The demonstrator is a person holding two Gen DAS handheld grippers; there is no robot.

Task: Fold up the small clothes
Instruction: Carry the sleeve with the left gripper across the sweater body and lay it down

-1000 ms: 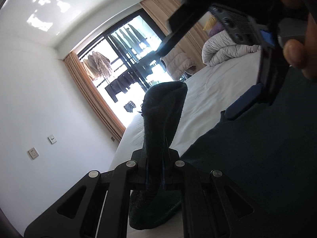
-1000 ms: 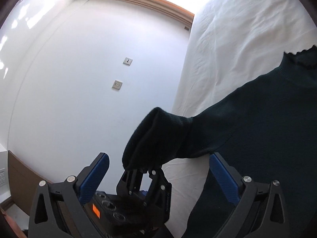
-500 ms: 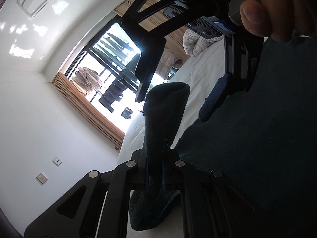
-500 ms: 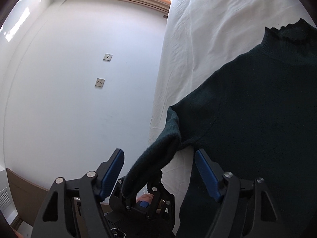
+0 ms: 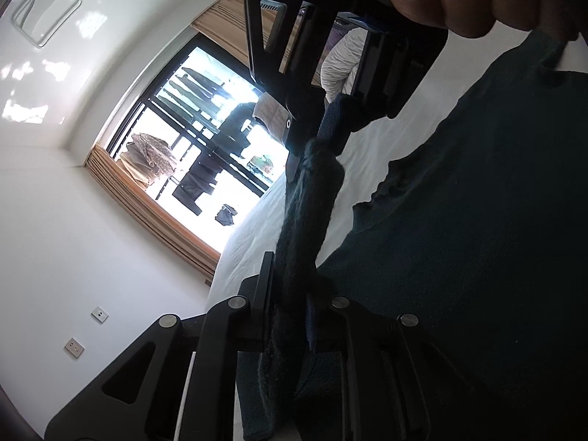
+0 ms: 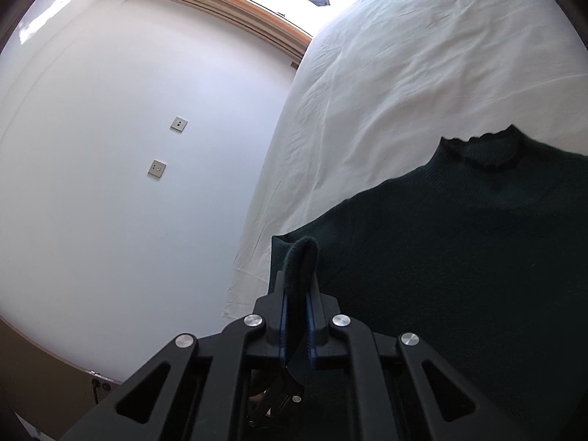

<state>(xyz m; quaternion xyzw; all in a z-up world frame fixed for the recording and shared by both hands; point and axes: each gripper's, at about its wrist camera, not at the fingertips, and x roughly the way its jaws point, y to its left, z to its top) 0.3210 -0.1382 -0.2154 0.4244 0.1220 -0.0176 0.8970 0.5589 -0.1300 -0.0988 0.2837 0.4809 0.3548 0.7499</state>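
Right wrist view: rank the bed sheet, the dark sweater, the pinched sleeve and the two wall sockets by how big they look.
1. Bed sheet
2. Dark sweater
3. Pinched sleeve, though it is nearest the camera
4. Two wall sockets, alike in size

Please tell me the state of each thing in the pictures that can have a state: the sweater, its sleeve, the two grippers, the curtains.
Dark green sweater: lying flat on the white bed, collar away from the camera.
Sleeve: lifted off the bed, folded over, pinched at both ends.
Right gripper: just closed, shut on the sleeve.
Left gripper: loosening slightly, the sleeve between its pads.
Curtains: drawn open.
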